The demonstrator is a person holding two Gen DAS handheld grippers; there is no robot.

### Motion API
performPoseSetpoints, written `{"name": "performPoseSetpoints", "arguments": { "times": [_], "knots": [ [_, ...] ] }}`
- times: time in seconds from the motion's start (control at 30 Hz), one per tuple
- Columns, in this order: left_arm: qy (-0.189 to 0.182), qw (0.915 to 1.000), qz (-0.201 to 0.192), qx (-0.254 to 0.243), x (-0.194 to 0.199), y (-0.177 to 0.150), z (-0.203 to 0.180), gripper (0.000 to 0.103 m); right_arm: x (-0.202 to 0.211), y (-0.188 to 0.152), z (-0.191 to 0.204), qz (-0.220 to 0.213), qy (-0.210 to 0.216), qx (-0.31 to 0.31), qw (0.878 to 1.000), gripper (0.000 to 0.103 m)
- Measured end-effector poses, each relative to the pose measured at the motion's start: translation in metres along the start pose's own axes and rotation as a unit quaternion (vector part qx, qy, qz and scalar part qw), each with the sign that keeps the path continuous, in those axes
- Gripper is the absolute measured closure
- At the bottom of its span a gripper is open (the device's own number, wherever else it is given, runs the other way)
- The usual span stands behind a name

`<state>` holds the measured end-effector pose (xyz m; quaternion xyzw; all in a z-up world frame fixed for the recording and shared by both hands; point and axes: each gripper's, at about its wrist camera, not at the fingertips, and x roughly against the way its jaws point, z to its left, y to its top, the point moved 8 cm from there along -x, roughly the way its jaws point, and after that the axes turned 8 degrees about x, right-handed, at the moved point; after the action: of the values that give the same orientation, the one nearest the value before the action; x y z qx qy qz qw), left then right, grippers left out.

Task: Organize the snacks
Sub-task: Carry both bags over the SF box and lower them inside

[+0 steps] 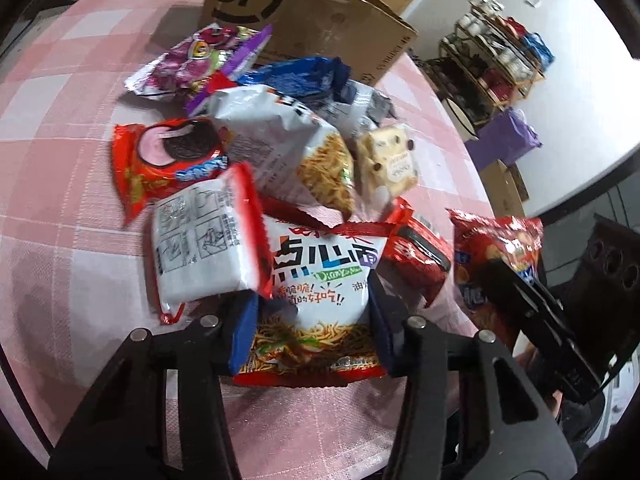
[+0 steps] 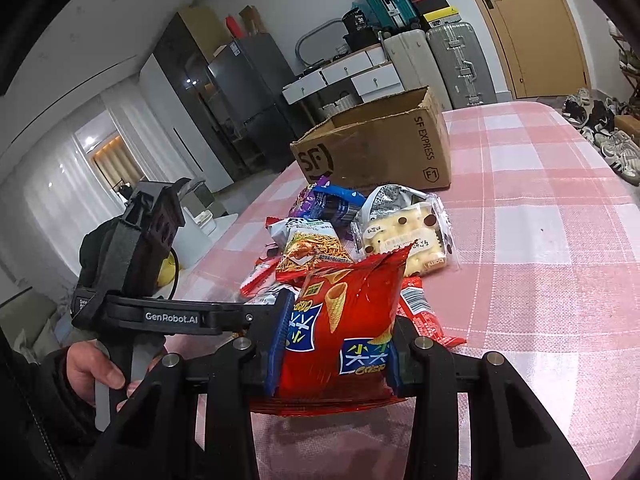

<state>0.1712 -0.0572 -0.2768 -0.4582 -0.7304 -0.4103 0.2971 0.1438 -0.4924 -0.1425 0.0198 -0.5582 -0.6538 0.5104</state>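
Note:
A heap of snack packets lies on the pink checked table point(image 1: 60, 160). My left gripper point(image 1: 310, 320) is shut on a white and red noodle snack bag point(image 1: 324, 280) at the near edge of the heap. My right gripper point(image 2: 336, 344) is shut on a red crisp bag point(image 2: 344, 320) and holds it up; that bag also shows in the left wrist view point(image 1: 496, 256). An open SF cardboard box point(image 2: 380, 144) stands behind the heap, also seen in the left wrist view point(image 1: 304, 12). The left gripper's body point(image 2: 132, 248) shows in the right wrist view.
In the heap lie a red cookie packet point(image 1: 160, 160), a purple candy bag point(image 1: 192, 60), a blue packet point(image 1: 296, 72), a clear-wrapped cake point(image 2: 404, 232) and other bags. Bare tablecloth point(image 2: 540, 240) spreads to the right. Suitcases, drawers and a shoe rack stand beyond the table.

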Motion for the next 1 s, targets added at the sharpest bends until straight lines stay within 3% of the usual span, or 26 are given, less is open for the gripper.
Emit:
{"name": "performPoseSetpoints", "arguments": {
  "times": [0.33,0.67,1.0],
  "knots": [
    [-0.004,0.9985,-0.025,-0.050,0.023,-0.019,-0.021,0.058,0.004,0.004,0.007,0.001,-0.010,0.009,1.000,0.064],
    [-0.032,0.9936,-0.070,-0.083,0.095,-0.030,-0.035,0.058,0.018,0.021,0.024,-0.015,-0.017,0.029,0.999,0.064],
    [-0.029,0.9874,-0.126,-0.091,0.160,-0.003,-0.029,0.058,0.028,0.049,0.032,-0.033,-0.036,0.051,0.997,0.064]
  ]
}}
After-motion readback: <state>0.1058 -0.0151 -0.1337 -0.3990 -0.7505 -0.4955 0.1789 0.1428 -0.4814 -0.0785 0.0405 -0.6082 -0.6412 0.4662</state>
